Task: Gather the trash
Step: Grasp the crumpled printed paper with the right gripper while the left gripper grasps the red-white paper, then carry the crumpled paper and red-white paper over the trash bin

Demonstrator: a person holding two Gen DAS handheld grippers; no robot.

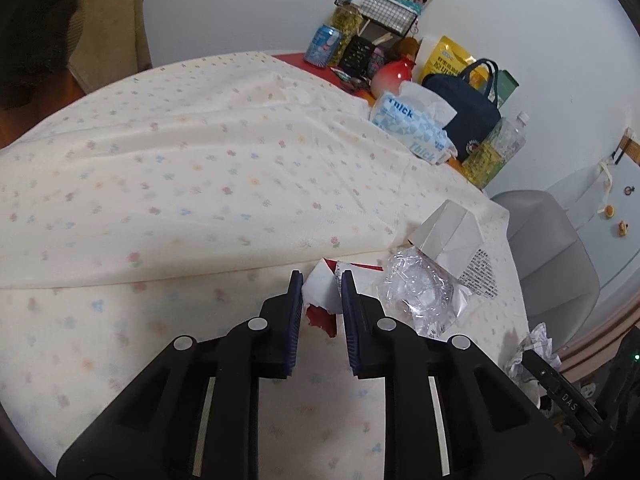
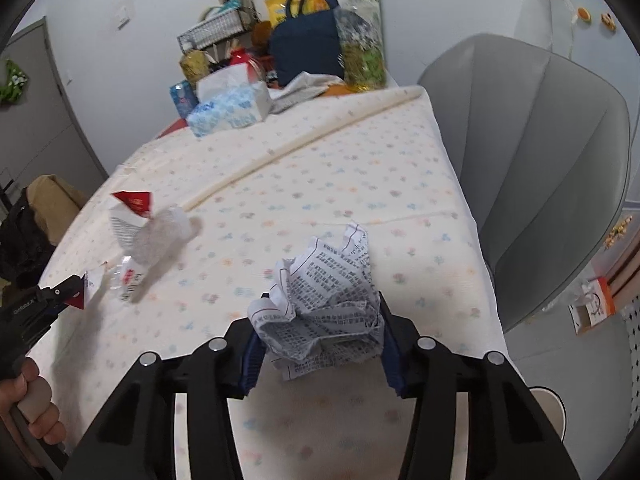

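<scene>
Desk: covered with a cream floral tablecloth (image 1: 168,152), rumpled into folds across the middle, trash sitting near the front edge.
Left tool: left tool (image 1: 320,300) has its blue pads pinched on a torn red-and-white wrapper scrap (image 1: 322,300), so it's grasping that. From the right wrist view it shows at the far left (image 2: 76,294) with the scrap at its tip, and a hand (image 2: 30,412) on the grip below.
Right tool: right tool (image 2: 320,344) is clamped on a crumpled printed paper ball (image 2: 328,300), pads pressing it from both sides, right by the desk's near edge.
Other trash: a crinkled clear plastic wrapper (image 1: 420,292) lies just beside the left tool, touching a white carton (image 1: 452,236) with small print on one side. In the right wrist view the carton (image 2: 128,216) shows a red top.
Back of desk: blue tissue pack (image 1: 412,128) with a tissue sticking out, navy handbag (image 1: 468,108), red vase (image 1: 394,74), yellow pouch (image 1: 448,58), blue can (image 1: 322,46), wire basket (image 1: 380,8), and a clear bottle (image 1: 500,148) with yellowish stuff inside.
Beside desk: grey chair (image 2: 540,160) right up against the right-hand edge.
Far left: tan garment (image 1: 108,28) draped over something, can't tell what.
</scene>
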